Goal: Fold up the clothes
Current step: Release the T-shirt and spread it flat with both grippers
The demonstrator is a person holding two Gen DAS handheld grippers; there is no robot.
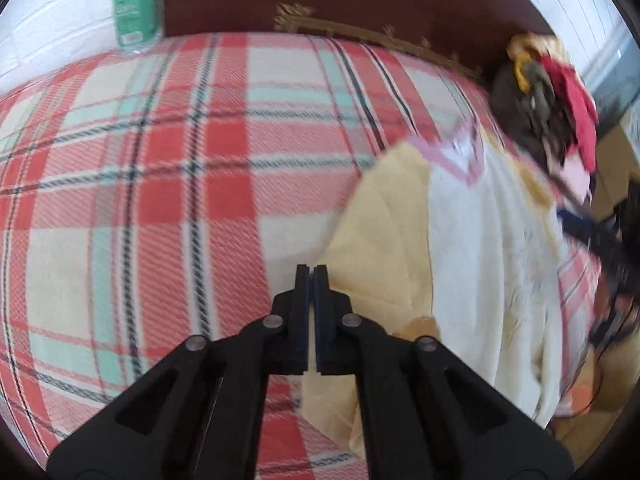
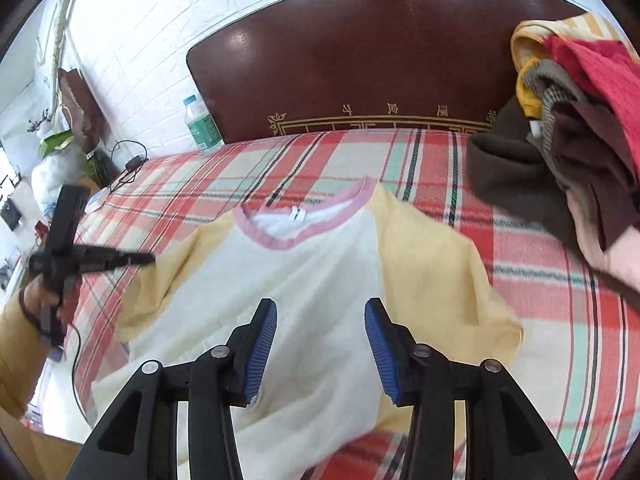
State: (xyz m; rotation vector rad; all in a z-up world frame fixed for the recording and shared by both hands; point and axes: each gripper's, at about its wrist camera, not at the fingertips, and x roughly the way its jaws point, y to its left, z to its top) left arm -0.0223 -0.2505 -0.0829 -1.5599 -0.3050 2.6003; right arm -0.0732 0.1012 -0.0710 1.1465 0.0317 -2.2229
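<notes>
Left gripper (image 1: pixel 311 270): jaws pressed together, nothing visibly between them, tips over the edge of a yellow sleeve. Seen from the right wrist camera, it was held in a person's hand (image 2: pixel 48 300) at the bed's left side.
Right gripper (image 2: pixel 320 312): blue-padded jaws spread wide, empty, above the shirt's body.
T-shirt (image 2: pixel 320 264): white body, yellow sleeves, pink collar; lay spread on the bed, collar toward the headboard.
Bedcover (image 1: pixel 160 168): red, cream and mint plaid, bare to the shirt's left.
Clothes pile (image 2: pixel 568 144): brown, red, grey and yellow garments heaped at the far right corner.
Headboard (image 2: pixel 360 60): dark wood with gold trim.
Water bottle (image 2: pixel 202 124): green label, beside the headboard.
Wall (image 2: pixel 160 12): white brick pattern.
</notes>
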